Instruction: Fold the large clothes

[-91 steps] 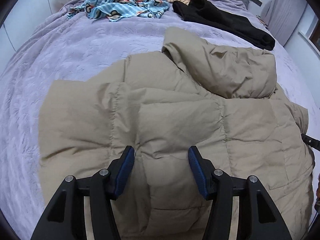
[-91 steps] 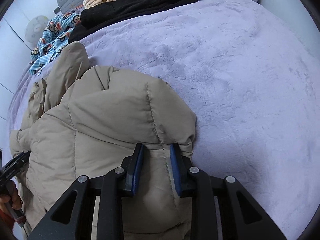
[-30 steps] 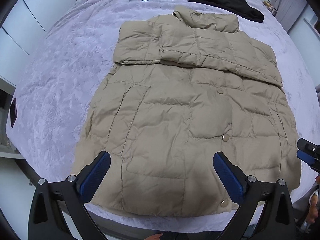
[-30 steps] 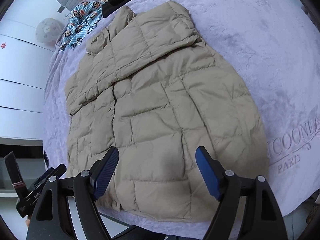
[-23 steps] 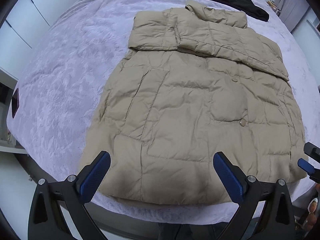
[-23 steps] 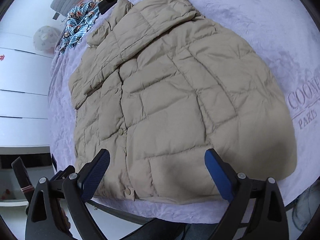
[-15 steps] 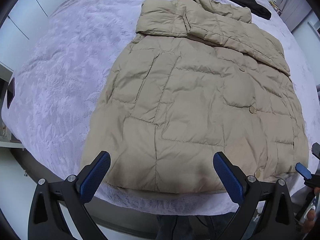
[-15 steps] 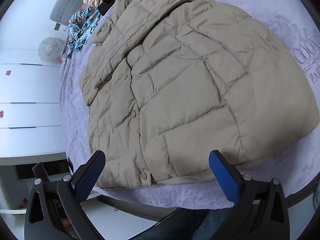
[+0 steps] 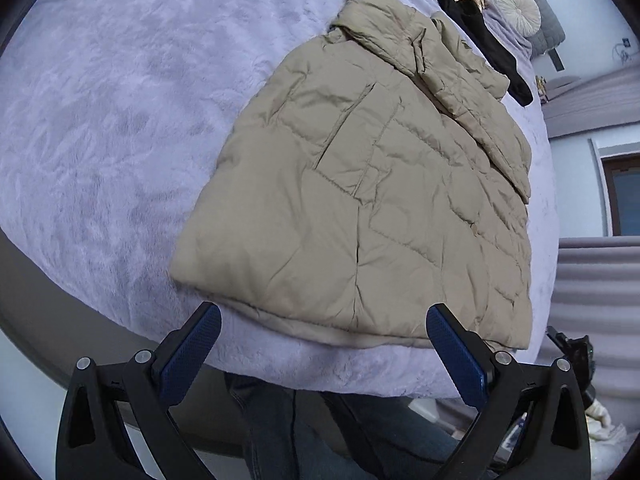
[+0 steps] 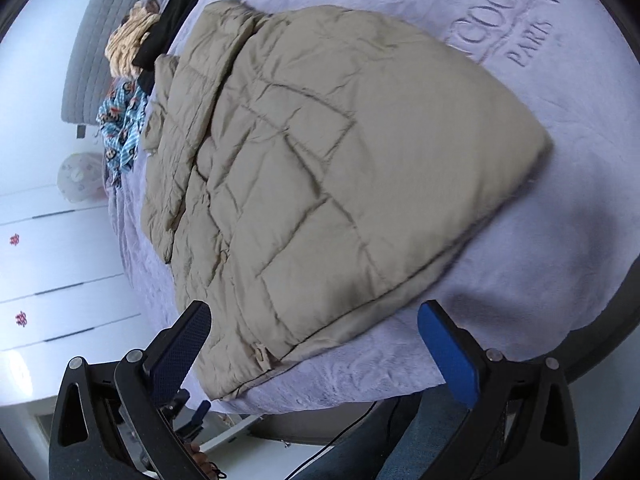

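I hold my left gripper (image 9: 323,350) over the near edge of the bed (image 9: 100,128), its jaws spread wide with nothing between them; the blue pads (image 9: 192,354) stand apart from the cloth, just short of the hem. The tan puffer jacket (image 9: 360,184) lies flat on the lavender plush bedspread (image 10: 560,260), front side up, quilted seams and a chest pocket showing, its sleeves folded across the upper part near the collar. Its lower hem runs along the bed's near edge, right in front of both of my tools. My right gripper (image 10: 314,354) hangs at the same edge, toward the jacket's other lower corner, and its jaws are likewise fully parted and grasp nothing; the jacket's hem with a snap button sits between the two fingers in that view but I cannot tell that either pad touches it. Beyond the collar, at the far end of the bed, lie a black garment (image 9: 480,36), a striped yellowish garment (image 10: 126,46) and a blue printed cloth (image 10: 122,128), all apart from the jacket or only just beside its collar. A round cream cushion (image 9: 516,8) rests against the grey headboard (image 10: 86,60). Embossed lettering (image 10: 516,28) shows in the bedspread to the jacket's right. White drawer fronts (image 10: 52,280) stand beside the bed on the left.
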{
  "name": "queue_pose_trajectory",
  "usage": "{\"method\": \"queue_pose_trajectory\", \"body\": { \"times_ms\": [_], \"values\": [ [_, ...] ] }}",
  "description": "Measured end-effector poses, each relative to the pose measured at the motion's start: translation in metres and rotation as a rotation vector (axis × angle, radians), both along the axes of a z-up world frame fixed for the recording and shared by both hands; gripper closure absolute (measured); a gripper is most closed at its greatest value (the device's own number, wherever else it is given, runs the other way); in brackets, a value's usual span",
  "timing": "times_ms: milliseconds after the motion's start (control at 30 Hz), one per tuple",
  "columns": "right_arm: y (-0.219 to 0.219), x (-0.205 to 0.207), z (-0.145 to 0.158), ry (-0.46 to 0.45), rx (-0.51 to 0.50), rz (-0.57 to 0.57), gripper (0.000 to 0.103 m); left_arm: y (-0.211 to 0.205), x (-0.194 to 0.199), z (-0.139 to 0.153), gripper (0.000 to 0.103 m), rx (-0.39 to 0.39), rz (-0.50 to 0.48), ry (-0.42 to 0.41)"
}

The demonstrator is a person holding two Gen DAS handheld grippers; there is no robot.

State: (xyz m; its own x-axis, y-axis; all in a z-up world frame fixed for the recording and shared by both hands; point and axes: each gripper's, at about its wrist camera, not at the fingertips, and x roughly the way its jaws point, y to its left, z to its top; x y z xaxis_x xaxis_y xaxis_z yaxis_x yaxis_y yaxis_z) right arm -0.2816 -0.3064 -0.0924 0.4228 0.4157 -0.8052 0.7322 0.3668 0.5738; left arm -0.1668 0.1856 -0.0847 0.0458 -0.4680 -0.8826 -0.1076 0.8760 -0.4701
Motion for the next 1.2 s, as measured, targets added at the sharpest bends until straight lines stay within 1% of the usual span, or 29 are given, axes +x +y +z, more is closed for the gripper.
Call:
{"method": "queue_pose_trajectory", "body": {
  "times_ms": [67,167,267,367,467,533,567,600,633,667,700,733,767,800,833,867,933,1000,1033,1067,1133,1200],
  "values": [
    [-0.008,-0.013,-0.006,0.018,0.015,-0.044,0.000,0.004,-0.006,-0.010,0.000,-0.044,0.021,0.035],
    [-0.017,-0.024,-0.016,0.035,0.033,-0.091,0.000,0.002,-0.007,-0.025,0.000,-0.082,0.055,0.076],
    [-0.024,-0.031,-0.026,0.047,0.051,-0.143,0.000,-0.009,-0.002,-0.035,0.000,-0.116,0.085,0.078],
    [-0.030,-0.035,-0.035,0.028,0.088,-0.201,0.000,-0.021,0.007,-0.043,0.000,-0.174,0.107,0.082],
    [-0.037,-0.036,-0.041,0.014,0.107,-0.248,0.000,-0.037,0.018,-0.049,0.000,-0.184,0.093,0.089],
    [-0.042,-0.037,-0.046,0.024,0.111,-0.283,0.000,-0.046,0.024,-0.049,0.001,-0.184,0.085,0.090],
    [-0.043,-0.037,-0.049,0.022,0.117,-0.303,0.000,-0.051,0.026,-0.049,0.004,-0.175,0.081,0.087],
    [-0.044,-0.037,-0.051,0.018,0.125,-0.323,0.000,-0.054,0.028,-0.048,0.016,-0.161,0.078,0.082],
    [-0.044,-0.036,-0.054,0.012,0.136,-0.343,0.000,-0.057,0.030,-0.047,0.023,-0.144,0.074,0.081],
    [-0.044,-0.036,-0.057,0.007,0.147,-0.358,0.000,-0.058,0.031,-0.047,0.043,-0.133,0.071,0.082],
    [-0.045,-0.035,-0.059,0.003,0.156,-0.366,0.000,-0.058,0.031,-0.047,0.069,-0.131,0.067,0.082],
    [-0.045,-0.034,-0.060,-0.005,0.165,-0.372,0.000,-0.057,0.032,-0.046,0.079,-0.135,0.062,0.082],
    [-0.046,-0.033,-0.059,-0.015,0.170,-0.371,0.002,-0.055,0.032,-0.042,0.083,-0.143,0.064,0.072],
    [-0.045,-0.031,-0.057,-0.034,0.174,-0.366,0.005,-0.052,0.032,-0.039,0.084,-0.150,0.067,0.054],
    [-0.044,-0.029,-0.055,-0.052,0.175,-0.358,0.017,-0.050,0.032,-0.035,0.087,-0.158,0.063,0.031],
    [-0.043,-0.028,-0.052,-0.066,0.174,-0.343,0.030,-0.049,0.032,-0.029,0.089,-0.168,0.054,0.011],
    [-0.039,-0.023,-0.050,-0.068,0.173,-0.318,0.032,-0.049,0.034,-0.023,0.089,-0.178,0.040,-0.012],
    [-0.036,-0.019,-0.053,-0.052,0.165,-0.297,0.040,-0.050,0.036,-0.017,0.089,-0.172,0.024,-0.030],
    [-0.034,-0.016,-0.055,-0.028,0.156,-0.288,0.062,-0.051,0.037,-0.013,0.089,-0.172,0.018,-0.042],
    [-0.033,-0.016,-0.058,-0.013,0.154,-0.282,0.087,-0.050,0.038,-0.009,0.089,-0.175,0.013,-0.053],
    [-0.032,-0.017,-0.057,-0.012,0.151,-0.293,0.091,-0.049,0.042,0.002,0.089,-0.183,0.003,-0.081],
    [-0.031,-0.016,-0.047,-0.047,0.124,-0.282,0.093,-0.050,0.046,0.015,0.089,-0.191,-0.015,-0.116]
  ]
}}
